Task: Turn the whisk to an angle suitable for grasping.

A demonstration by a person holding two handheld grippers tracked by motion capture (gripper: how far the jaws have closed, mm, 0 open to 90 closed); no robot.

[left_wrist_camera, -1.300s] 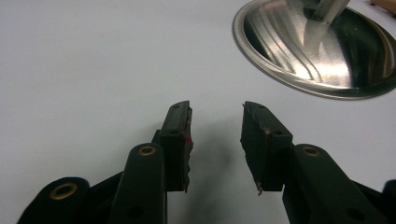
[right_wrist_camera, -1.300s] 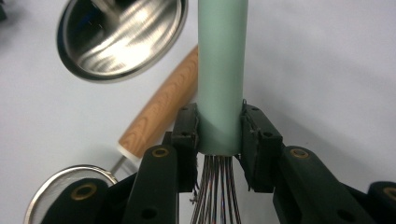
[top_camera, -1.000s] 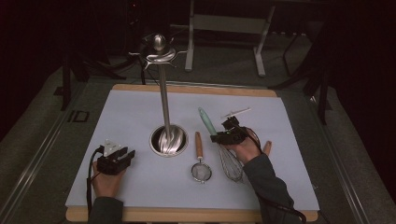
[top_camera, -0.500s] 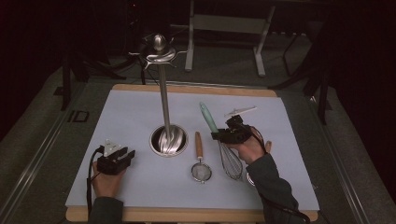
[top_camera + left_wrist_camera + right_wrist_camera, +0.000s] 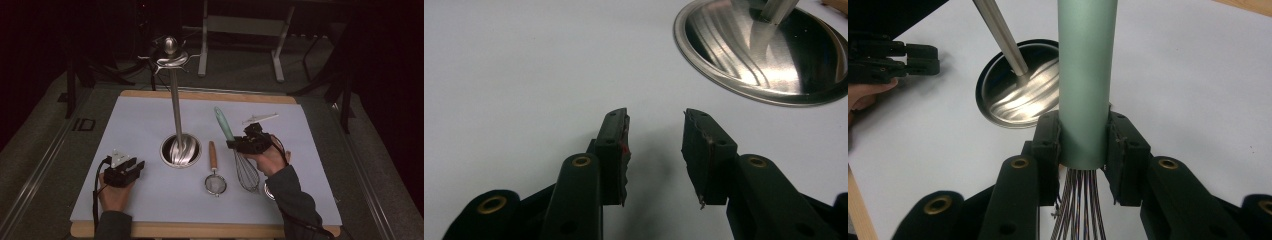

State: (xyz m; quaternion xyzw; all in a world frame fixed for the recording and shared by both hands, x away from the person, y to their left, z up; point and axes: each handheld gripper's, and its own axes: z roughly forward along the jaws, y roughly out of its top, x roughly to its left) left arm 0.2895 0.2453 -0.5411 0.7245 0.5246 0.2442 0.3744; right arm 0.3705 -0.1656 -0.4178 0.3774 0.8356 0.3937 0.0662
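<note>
Whisk (image 5: 241, 155) handle is sitting clamped between our right gripper (image 5: 1083, 150) fingers, wire loops trailing behind them. We are judging it light, smooth, slippery; hold at the handle's base. Left gripper (image 5: 655, 145) fingers are gaping empty above the counter (image 5: 140, 125).

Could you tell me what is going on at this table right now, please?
A person works two hand-held tongs over a white mat. The right tongs are shut on the green handle of a whisk lying beside a small strainer. The left tongs rest open with nothing between them, near the round steel base of a tall utensil stand.
</note>
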